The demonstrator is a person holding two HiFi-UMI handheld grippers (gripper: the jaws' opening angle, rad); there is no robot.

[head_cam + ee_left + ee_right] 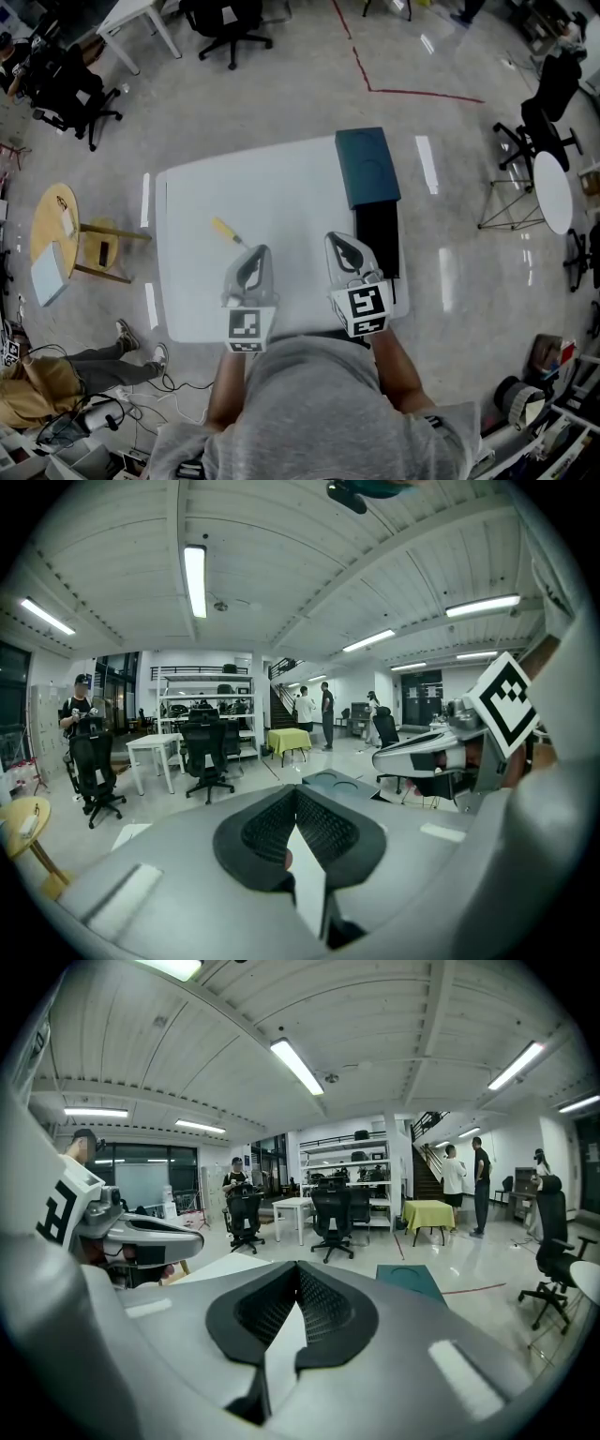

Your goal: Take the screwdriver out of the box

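Note:
A screwdriver (226, 231) with a yellow handle lies on the white table (281, 187), outside the box. The box stands at the table's right edge, its teal lid (367, 166) swung back and its black tray (378, 239) nearer to me. My left gripper (255, 251) hovers just right of the screwdriver's tip, jaws shut and empty. My right gripper (339, 240) sits beside the black tray, also shut with nothing in it. In the left gripper view the pads meet at the left gripper (296, 791); the teal lid (337, 782) shows beyond. The right gripper (298, 1269) looks the same.
A round wooden stool (56, 230) stands left of the table. A round white table (553, 192) and black office chairs (548, 112) stand to the right. A person's legs (112, 370) lie on the floor at lower left. Red tape (412, 92) marks the floor beyond.

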